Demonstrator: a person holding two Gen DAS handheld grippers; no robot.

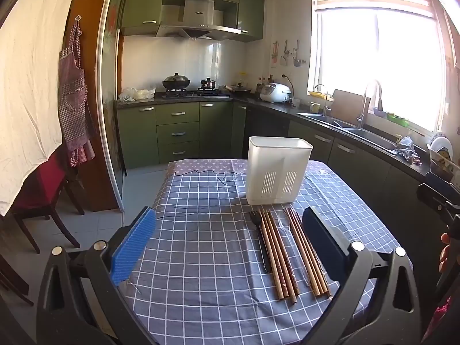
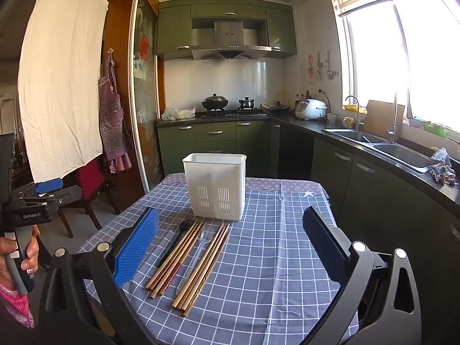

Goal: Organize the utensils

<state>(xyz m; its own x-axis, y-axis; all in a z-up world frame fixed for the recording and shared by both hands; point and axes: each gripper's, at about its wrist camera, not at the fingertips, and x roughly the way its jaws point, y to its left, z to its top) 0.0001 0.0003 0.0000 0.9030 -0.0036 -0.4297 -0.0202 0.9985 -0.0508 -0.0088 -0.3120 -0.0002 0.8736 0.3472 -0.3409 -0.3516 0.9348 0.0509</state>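
Utensils (image 1: 287, 253) lie on the worktop (image 1: 201, 258) before the white holder (image 1: 277, 169), long axes pointing toward it. They sit between both grippers, left gripper (image 1: 230, 244) and right gripper (image 2: 230, 247); each has jaws wide apart, empty.

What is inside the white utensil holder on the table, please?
Nothing rises above the rim of the white utensil holder. Its opaque walls hide the inside. The chopsticks and black fork lie on the tablecloth.

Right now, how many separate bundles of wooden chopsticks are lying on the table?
2. One bundle lies just right of the black fork; the other bundle lies right of the clear spoon. Both sit in front of the white holder. Individual sticks overlap, so some may be hidden.
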